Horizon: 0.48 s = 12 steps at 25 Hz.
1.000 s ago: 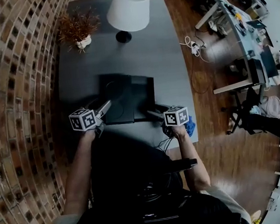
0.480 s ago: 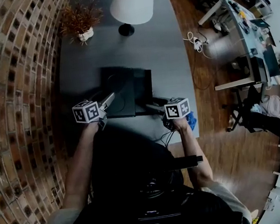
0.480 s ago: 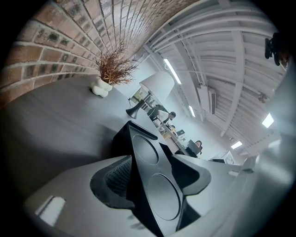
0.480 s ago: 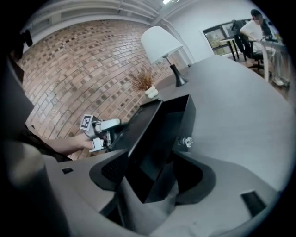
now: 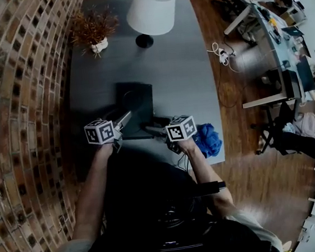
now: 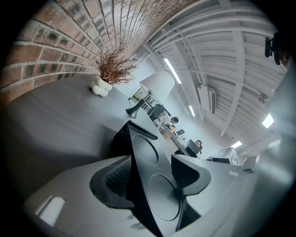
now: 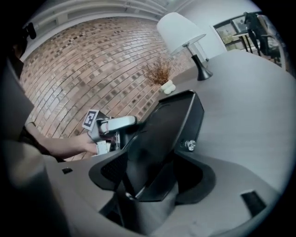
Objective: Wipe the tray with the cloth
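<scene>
A black tray (image 5: 137, 105) with round recesses is held between both grippers over the grey table (image 5: 186, 80), tipped up on its side so it looks narrow from above. My left gripper (image 5: 125, 119) is shut on the tray's near left edge; in the left gripper view the tray (image 6: 145, 150) runs between the jaws of that gripper (image 6: 152, 185). My right gripper (image 5: 151, 130) is shut on the near right edge, and the tray (image 7: 171, 120) rises steeply from its jaws (image 7: 150, 173). The blue cloth (image 5: 206, 139) lies crumpled at the table's near right corner, right of my right hand.
A white-shaded lamp (image 5: 151, 9) and a dried plant in a white vase (image 5: 91, 31) stand at the table's far end. A brick wall (image 5: 14, 110) runs along the left. A power strip (image 5: 220, 53) lies on the wooden floor, with desks further right.
My right gripper has swung left toward the left one, tipping the tray up onto its side. The blue cloth, mostly hidden behind my right hand before, now shows. The left gripper stayed put.
</scene>
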Tool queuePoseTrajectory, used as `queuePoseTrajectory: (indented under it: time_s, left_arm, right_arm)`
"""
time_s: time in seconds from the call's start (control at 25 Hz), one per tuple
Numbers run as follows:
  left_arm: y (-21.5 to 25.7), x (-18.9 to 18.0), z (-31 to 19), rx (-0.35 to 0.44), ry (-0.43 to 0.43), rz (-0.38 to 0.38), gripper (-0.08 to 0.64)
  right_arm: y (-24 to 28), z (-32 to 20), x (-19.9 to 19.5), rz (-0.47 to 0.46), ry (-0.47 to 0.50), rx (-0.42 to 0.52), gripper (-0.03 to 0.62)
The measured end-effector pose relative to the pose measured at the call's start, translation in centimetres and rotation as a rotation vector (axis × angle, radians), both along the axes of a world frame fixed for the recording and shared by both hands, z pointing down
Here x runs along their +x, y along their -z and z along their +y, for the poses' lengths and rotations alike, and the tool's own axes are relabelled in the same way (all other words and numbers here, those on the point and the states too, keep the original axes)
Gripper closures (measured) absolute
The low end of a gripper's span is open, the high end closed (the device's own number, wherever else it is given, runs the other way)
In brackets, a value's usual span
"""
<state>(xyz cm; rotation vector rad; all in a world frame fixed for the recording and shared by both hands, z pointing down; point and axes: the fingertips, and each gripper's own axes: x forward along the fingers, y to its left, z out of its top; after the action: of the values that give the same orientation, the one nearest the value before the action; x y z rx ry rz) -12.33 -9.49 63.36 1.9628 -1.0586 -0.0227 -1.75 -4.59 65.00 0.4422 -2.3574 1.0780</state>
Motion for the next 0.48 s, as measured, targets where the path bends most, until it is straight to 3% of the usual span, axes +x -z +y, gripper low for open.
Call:
queuePoseTrajectory:
  time_s: [0.12,0.28,0.48]
  left_arm:
    - [-0.1,0.0,-0.2,-0.003,-0.005,-0.002,0.295]
    - [-0.3,0.1,-0.7,-0.013,-0.028,-0.027,0.298]
    - [-0.5,1.2,-3.2,0.004,-0.177,-0.146,0.288]
  right_arm:
    - [-0.2,-0.1,-0.5,0.024,0.005,0.010,0.291]
    - [0.1,-0.1,-0.5,-0.029,-0.047,-0.046,0.291]
    - [0.3,1.6,-1.9,-0.041,-0.045,-0.096,0.290]
